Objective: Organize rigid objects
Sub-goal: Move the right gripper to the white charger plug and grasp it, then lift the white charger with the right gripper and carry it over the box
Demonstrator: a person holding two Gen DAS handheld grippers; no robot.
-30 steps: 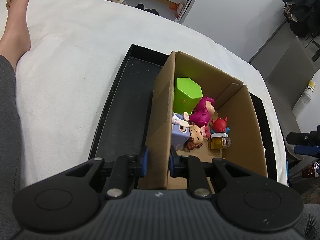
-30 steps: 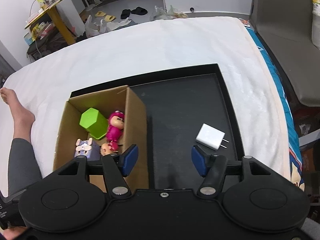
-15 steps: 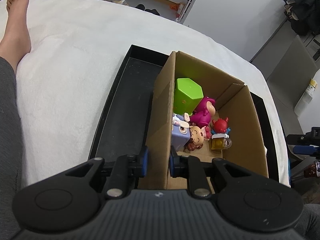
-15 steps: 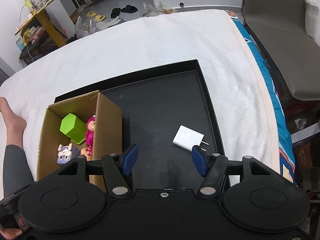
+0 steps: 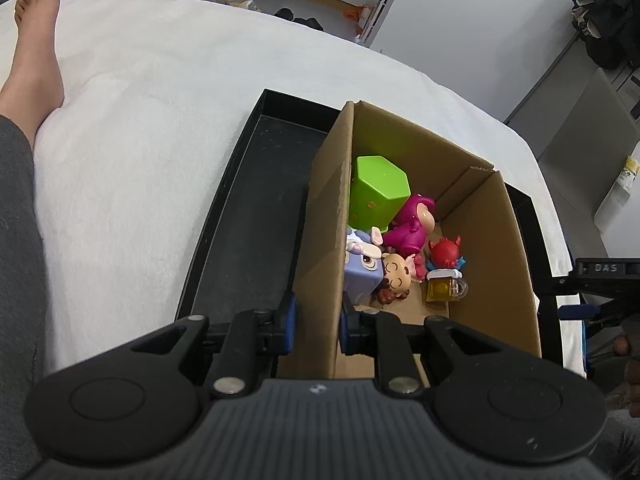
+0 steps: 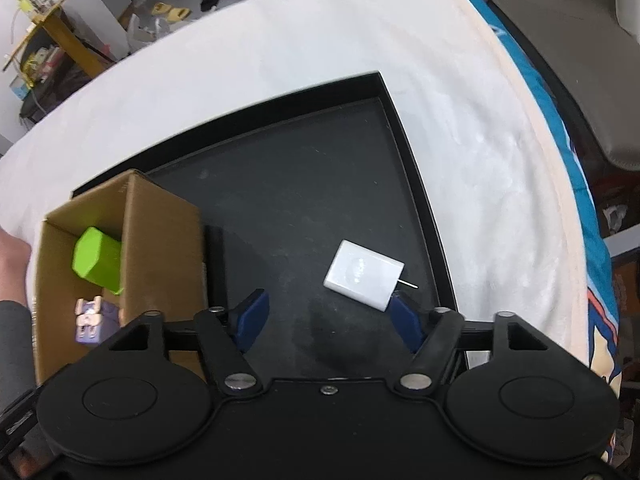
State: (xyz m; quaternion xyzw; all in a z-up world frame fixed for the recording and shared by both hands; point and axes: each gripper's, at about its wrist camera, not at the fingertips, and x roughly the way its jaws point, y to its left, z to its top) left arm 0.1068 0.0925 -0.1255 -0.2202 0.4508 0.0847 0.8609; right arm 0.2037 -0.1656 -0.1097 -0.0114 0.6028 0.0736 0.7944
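A cardboard box [image 5: 492, 240] stands in a black tray [image 5: 256, 208]. It holds a green block [image 5: 376, 192], a magenta figure [image 5: 412, 224], a red figure [image 5: 444, 252], a purple block toy [image 5: 360, 272] and other small toys. My left gripper [image 5: 316, 326] is shut on the box's near left wall. In the right wrist view a white charger plug [image 6: 364, 274] lies on the tray [image 6: 304, 184], right of the box [image 6: 160, 240]. My right gripper [image 6: 328, 318] is open just short of the plug, its right fingertip touching or nearly touching it.
The tray lies on a white blanket [image 5: 140, 100] over a bed. A person's bare leg [image 5: 28, 64] rests at the left. A grey chair [image 6: 560, 40] stands beside the bed at the right. The right gripper shows at the left view's right edge [image 5: 604, 276].
My right gripper has moved forward, down and right toward the white plug, which now sits close to its right finger. The left gripper keeps its hold on the box wall.
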